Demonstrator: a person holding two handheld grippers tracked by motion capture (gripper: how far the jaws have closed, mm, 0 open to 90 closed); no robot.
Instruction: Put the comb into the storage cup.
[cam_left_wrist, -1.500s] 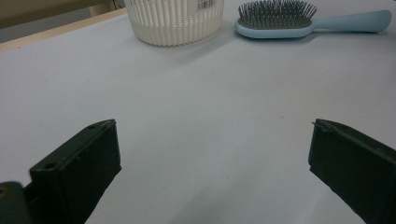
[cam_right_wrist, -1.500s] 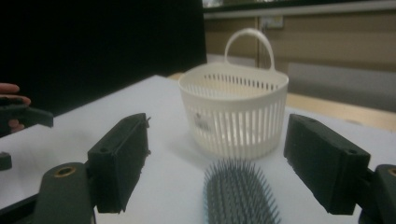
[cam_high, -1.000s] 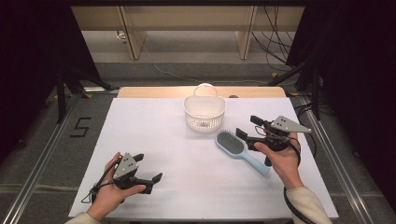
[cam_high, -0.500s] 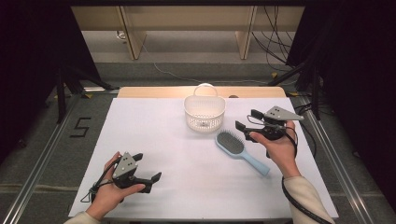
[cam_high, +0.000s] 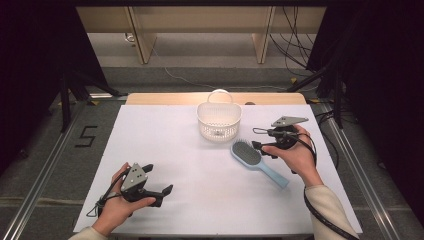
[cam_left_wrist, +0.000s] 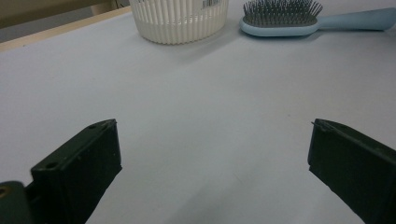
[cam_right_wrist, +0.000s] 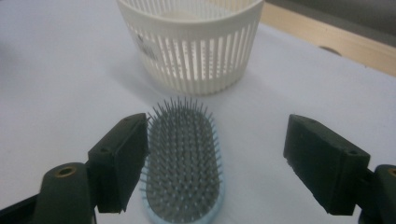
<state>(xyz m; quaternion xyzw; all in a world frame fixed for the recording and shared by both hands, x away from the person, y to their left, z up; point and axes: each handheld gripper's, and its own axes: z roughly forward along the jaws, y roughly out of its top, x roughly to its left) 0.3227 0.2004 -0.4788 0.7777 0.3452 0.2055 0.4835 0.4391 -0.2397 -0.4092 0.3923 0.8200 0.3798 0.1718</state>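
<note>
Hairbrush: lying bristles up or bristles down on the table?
Bristles up. The hairbrush lies flat on the table beside the basket, its dark bristles pointing upward in the right gripper view.

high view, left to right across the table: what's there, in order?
left gripper → basket → hairbrush → right gripper, its open jaws just closing a little over the brush head.

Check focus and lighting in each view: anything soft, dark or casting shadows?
High view: table evenly lit, surroundings nearly black. Left gripper view: near jaws soft, hairbrush and basket sharper, a faint basket shadow on the sheet. Right gripper view: bristles crisp, jaws slightly blurred, far table edge soft.
</note>
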